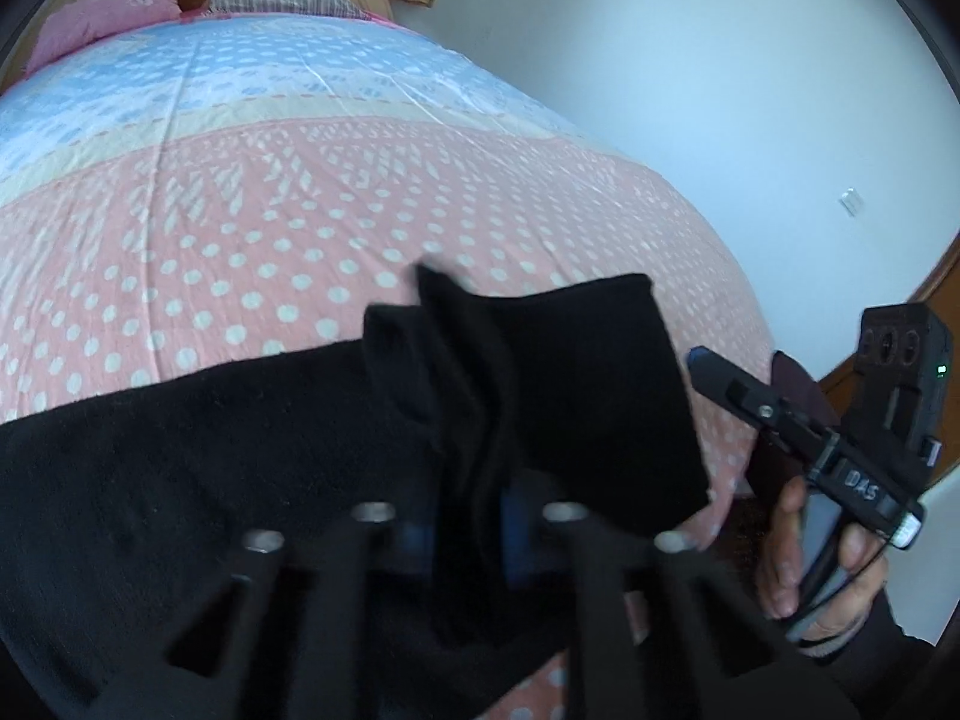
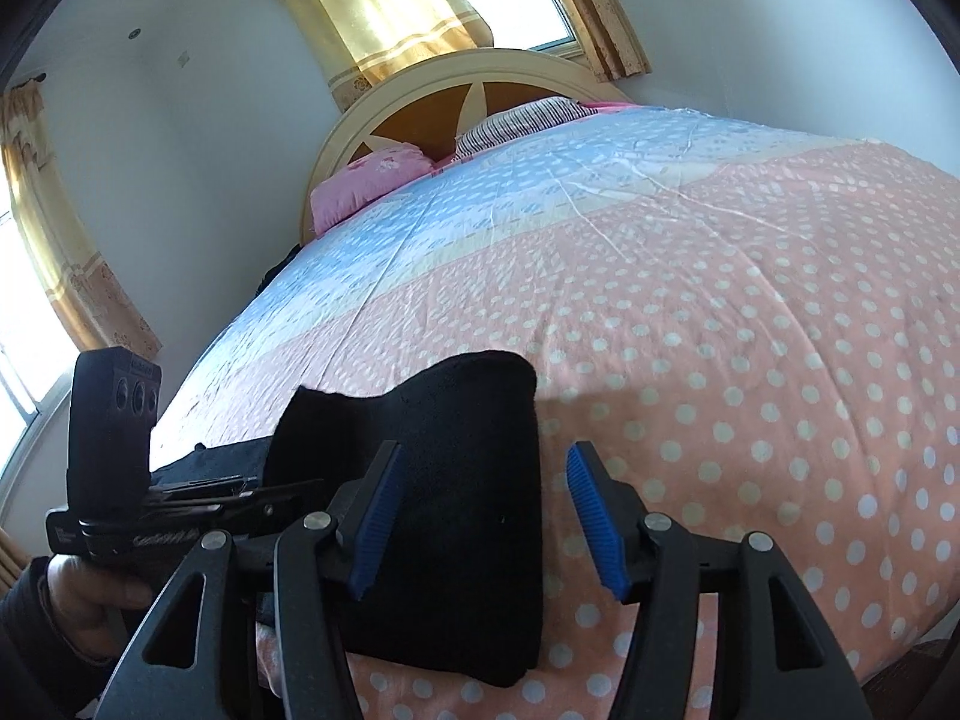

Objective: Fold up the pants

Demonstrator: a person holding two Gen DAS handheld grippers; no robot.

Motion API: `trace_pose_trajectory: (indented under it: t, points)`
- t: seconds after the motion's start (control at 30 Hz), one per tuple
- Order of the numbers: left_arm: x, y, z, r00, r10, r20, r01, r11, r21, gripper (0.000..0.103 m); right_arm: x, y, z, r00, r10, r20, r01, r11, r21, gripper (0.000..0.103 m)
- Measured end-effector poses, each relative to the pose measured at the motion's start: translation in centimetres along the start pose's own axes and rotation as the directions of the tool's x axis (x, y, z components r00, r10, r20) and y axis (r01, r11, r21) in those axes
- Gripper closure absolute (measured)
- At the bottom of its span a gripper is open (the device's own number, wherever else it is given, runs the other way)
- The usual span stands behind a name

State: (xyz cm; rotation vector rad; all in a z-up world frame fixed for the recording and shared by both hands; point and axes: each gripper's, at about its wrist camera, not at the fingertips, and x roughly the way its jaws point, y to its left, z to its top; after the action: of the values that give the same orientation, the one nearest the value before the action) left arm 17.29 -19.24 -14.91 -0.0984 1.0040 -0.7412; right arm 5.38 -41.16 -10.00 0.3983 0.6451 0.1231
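Note:
Black pants lie across the near end of the pink dotted bedspread. My left gripper is shut on a bunched fold of the pants, lifting it so that a flap stands up beyond the fingers. My right gripper, held by a hand, hovers to the right of that flap. In the right wrist view my right gripper is open, its blue pads spread over the folded black pants. The left gripper reaches into the fabric from the left.
The bed fills both views, with a pink pillow and a striped pillow against the arched headboard. A white wall runs along the bed's right side. Yellow curtains hang over the window behind.

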Motion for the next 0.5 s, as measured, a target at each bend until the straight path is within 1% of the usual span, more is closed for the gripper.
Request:
trace_pose_trajectory:
  t: [0.03, 0.1, 0.13, 0.2, 0.27, 0.37, 0.43, 0.5]
  points:
    - [-0.3, -0.2, 0.0, 1.0, -0.002, 0.008, 0.002, 1.0, 0.004, 0.09, 0.1, -0.1, 0.1, 1.0, -0.005, 0.003, 0.005, 1.0, 0.0, 0.045]
    - [-1.0, -0.7, 0.0, 1.0, 0.0, 0.028, -0.001, 1.0, 0.022, 0.09, -0.1, -0.3, 0.1, 1.0, -0.016, 0.011, 0.016, 1.0, 0.006, 0.044]
    - [-1.8, -0.8, 0.0, 0.999, -0.01, 0.048, 0.009, 1.0, 0.02, 0.09, -0.2, -0.4, 0.1, 1.0, -0.019, 0.016, 0.019, 1.0, 0.011, 0.044]
    - [-3.6, -0.6, 0.1, 0.996, -0.033, 0.079, 0.033, 0.999, 0.003, 0.09, -0.6, -0.8, 0.2, 0.999, -0.026, 0.035, 0.025, 0.999, 0.027, 0.044]
    - [-5.7, 0.0, 0.2, 0.993, -0.033, 0.11, 0.035, 0.999, -0.023, 0.09, -1.0, -1.1, 0.4, 0.998, -0.029, 0.059, 0.026, 0.999, 0.043, 0.044]
    - [-8.6, 1.2, 0.3, 0.987, -0.043, 0.152, 0.053, 0.997, -0.063, 0.09, -1.4, -1.2, 0.5, 0.997, -0.012, 0.08, 0.008, 0.999, 0.051, 0.043]
    - [-10.0, 2.0, 0.0, 0.984, -0.029, 0.175, 0.045, 0.995, -0.089, 0.09, -1.6, -0.8, 0.5, 0.996, 0.012, 0.089, -0.015, 0.999, 0.037, 0.043]
    - [-11.4, 3.0, -0.5, 0.981, -0.019, 0.195, 0.043, 0.992, -0.118, 0.09, -1.9, -0.1, 0.5, 0.994, 0.052, 0.096, -0.053, 0.999, 0.01, 0.043]
